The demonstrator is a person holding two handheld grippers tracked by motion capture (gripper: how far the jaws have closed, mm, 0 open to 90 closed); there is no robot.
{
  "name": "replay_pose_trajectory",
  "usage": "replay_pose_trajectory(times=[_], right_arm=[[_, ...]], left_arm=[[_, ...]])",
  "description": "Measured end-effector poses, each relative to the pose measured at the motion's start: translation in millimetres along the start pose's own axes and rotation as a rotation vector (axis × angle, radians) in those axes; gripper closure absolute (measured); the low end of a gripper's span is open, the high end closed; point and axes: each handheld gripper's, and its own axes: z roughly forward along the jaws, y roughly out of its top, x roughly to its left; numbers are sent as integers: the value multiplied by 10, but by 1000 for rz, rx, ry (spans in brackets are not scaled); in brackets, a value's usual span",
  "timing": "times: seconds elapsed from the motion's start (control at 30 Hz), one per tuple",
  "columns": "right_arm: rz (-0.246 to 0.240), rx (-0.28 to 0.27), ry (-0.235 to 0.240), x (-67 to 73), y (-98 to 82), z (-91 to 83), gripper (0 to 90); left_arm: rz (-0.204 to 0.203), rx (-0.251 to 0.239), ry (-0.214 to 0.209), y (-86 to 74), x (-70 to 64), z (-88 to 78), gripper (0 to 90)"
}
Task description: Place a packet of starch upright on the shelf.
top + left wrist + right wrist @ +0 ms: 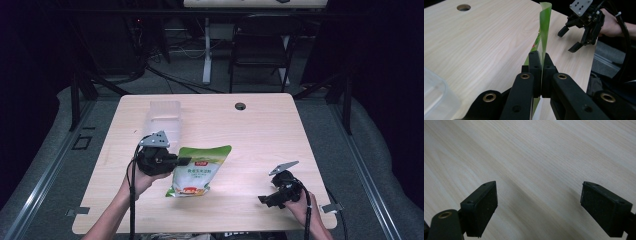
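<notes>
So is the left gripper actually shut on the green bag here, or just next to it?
Shut on it: the left gripper's fingers press together with the green bag's edge pinched between them.

Both handheld grippers were matte black, each topped by a grey three-cornered plate; the left gripper (184,161) showed brass-coloured bushings at its linkage joints and small screw holes in its jaws; the right gripper (265,201) had flat dark pads; black cables trailed along bare forearms.
</notes>
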Motion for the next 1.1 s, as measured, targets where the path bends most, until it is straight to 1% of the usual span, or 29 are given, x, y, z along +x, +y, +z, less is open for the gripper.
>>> replay_pose_trajectory(times=[0.03, 0.17, 0.23, 0.3, 0.33, 0.4, 0.43, 0.57, 0.67, 0.7, 0.77, 0.8, 0.93, 1.0, 1.03, 1.1], right_arm=[[2, -2, 0, 1, -1, 1, 136], [-2, 2, 0, -4, 1, -5, 135], [-2, -3, -3, -5, 0, -6, 135], [-3, -21, -9, -1, 1, -16, 135], [-3, -21, -9, -1, 1, -16, 135], [-8, -19, -9, -6, 2, -25, 135], [-2, -16, -8, -7, 0, -15, 135], [-3, -15, -2, 0, 1, -8, 135], [-5, -5, -2, 0, 2, -5, 135], [-5, -5, -2, 0, 2, -5, 135], [2, -1, -1, -1, 0, 1, 135], [2, -1, -1, -1, 0, 1, 135], [2, -1, 1, -3, -1, 0, 135], [3, -2, -2, -3, -1, 1, 135], [2, -2, 2, -5, -1, 0, 135], [4, -3, -1, -3, -2, 2, 135]], left_arm=[[9, 2, 3, 15, -5, -3, 900], [16, 8, 12, 52, 6, -15, 900], [25, 12, 11, 72, 14, -24, 900], [38, 13, 10, 104, 9, -51, 900], [38, 13, 10, 104, 9, -51, 900], [44, 8, 12, 125, 5, -72, 900], [45, 1, 11, 147, 3, -91, 900], [55, -5, 16, 189, 4, -122, 900], [69, -8, 31, 246, 0, -162, 900], [69, -8, 31, 246, 0, -162, 900], [73, -12, 48, 295, 16, -197, 900], [73, -12, 48, 295, 16, -197, 900], [85, -32, 69, 388, 38, -262, 900], [87, -34, 69, 407, 40, -276, 900], [97, -40, 80, 430, 38, -290, 900], [102, -44, 82, 465, 48, -314, 900]])
